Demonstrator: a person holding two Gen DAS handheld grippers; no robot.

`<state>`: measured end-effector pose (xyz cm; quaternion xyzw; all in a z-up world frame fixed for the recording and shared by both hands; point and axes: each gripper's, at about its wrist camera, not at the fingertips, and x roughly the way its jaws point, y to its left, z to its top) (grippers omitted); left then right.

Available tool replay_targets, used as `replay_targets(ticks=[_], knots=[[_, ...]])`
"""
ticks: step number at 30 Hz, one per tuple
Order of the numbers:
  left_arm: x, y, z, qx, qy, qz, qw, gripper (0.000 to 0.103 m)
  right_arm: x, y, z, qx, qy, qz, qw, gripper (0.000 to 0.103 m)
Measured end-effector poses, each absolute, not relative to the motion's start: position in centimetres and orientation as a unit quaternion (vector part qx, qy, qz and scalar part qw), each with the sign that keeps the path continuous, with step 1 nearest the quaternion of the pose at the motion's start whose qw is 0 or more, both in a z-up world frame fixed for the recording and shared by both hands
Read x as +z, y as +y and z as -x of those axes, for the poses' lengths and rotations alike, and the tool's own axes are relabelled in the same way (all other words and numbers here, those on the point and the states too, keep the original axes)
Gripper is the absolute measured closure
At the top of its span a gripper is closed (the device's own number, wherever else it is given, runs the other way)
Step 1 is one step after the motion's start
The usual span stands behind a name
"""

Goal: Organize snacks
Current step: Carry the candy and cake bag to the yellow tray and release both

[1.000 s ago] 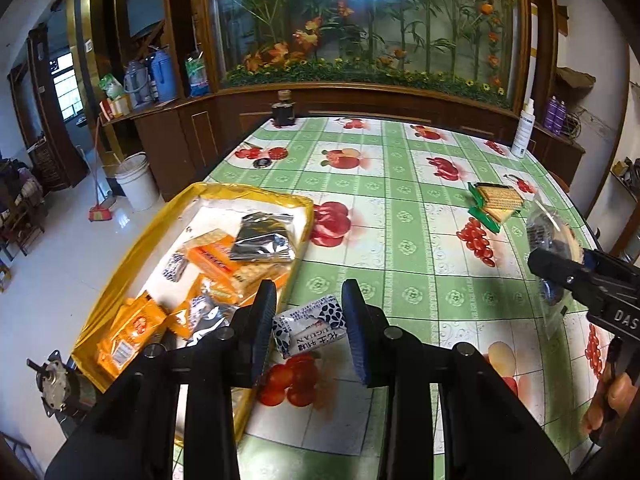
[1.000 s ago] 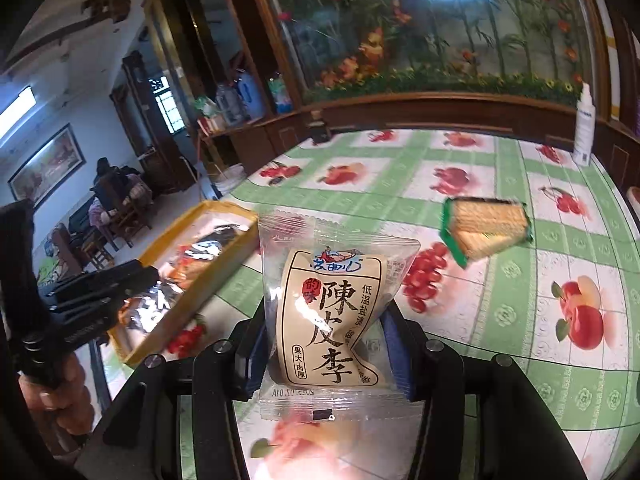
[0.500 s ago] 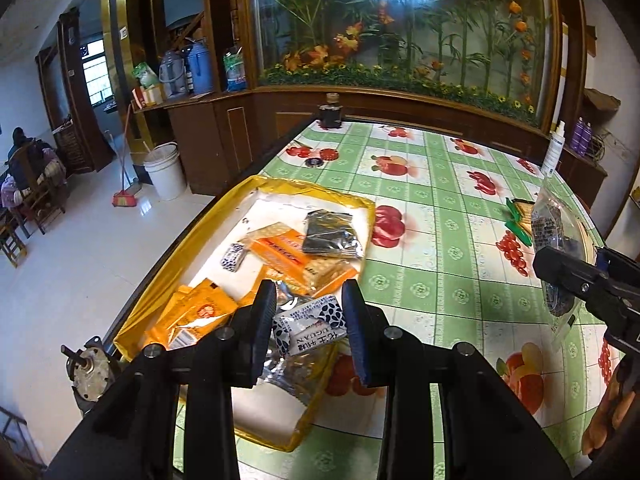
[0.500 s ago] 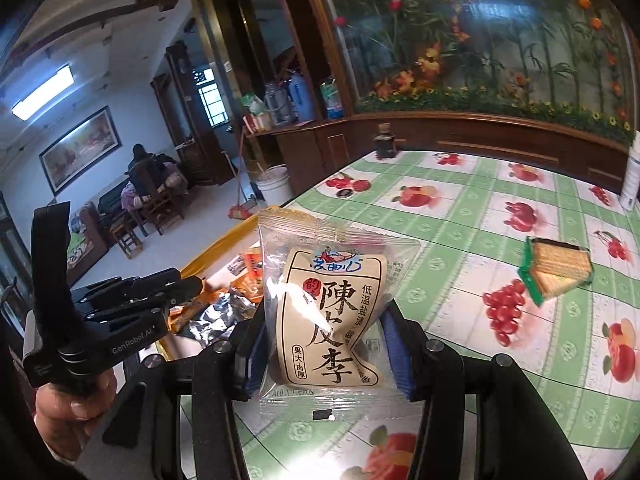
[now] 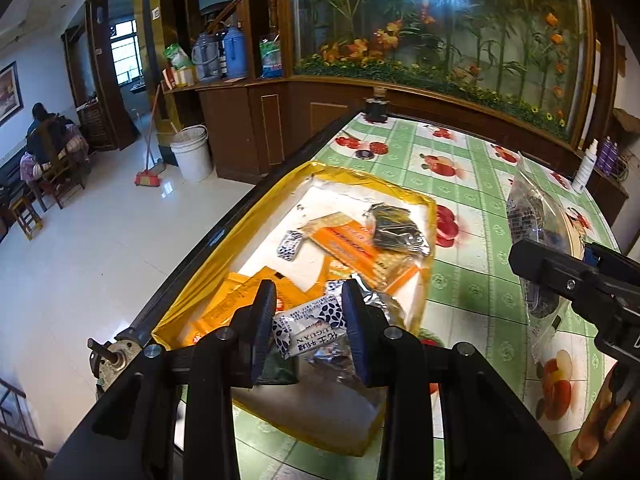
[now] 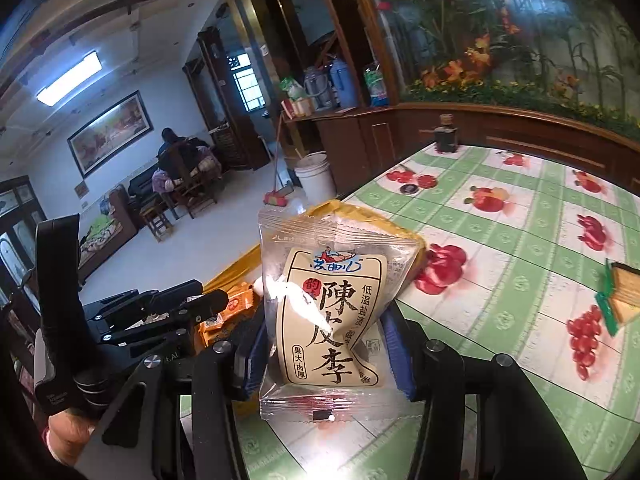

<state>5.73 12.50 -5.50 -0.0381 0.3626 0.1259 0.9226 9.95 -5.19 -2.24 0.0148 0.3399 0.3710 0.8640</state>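
My left gripper (image 5: pixel 308 326) is shut on a small white candy packet with blue dots (image 5: pixel 310 330) and holds it above the near end of the yellow tray (image 5: pixel 428 208). The tray holds orange packets (image 5: pixel 348 246), a dark foil packet (image 5: pixel 396 226) and another small dotted packet (image 5: pixel 290 244). My right gripper (image 6: pixel 326 354) is shut on a clear plum snack bag with Chinese characters (image 6: pixel 328 312), held upright above the table, right of the tray. That bag (image 5: pixel 534 224) and the right gripper also show in the left wrist view. The left gripper (image 6: pixel 160 312) shows in the right wrist view.
The table has a green checked cloth with fruit prints (image 6: pixel 520 216). A green-wrapped cracker pack (image 6: pixel 620 296) lies to the right. A dark ink bottle (image 5: pixel 376 108) stands at the far table edge, a white bottle (image 5: pixel 586 166) at the far right. The table's left edge drops to the floor.
My left gripper has carried the dotted packet leftwards from above the tablecloth to over the tray. My right gripper has swung left towards the tray with the plum bag.
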Motion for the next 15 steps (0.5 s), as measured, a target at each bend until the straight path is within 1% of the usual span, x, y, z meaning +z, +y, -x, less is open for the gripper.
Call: replay_targets(ticks=[15], knots=[[-7.7,15.2,-7.0,0.148,0.389,0.051,0.908,0.071,-4.6,-0.6,-13.4,0.392,0.360,-0.008,0.847,0.051]])
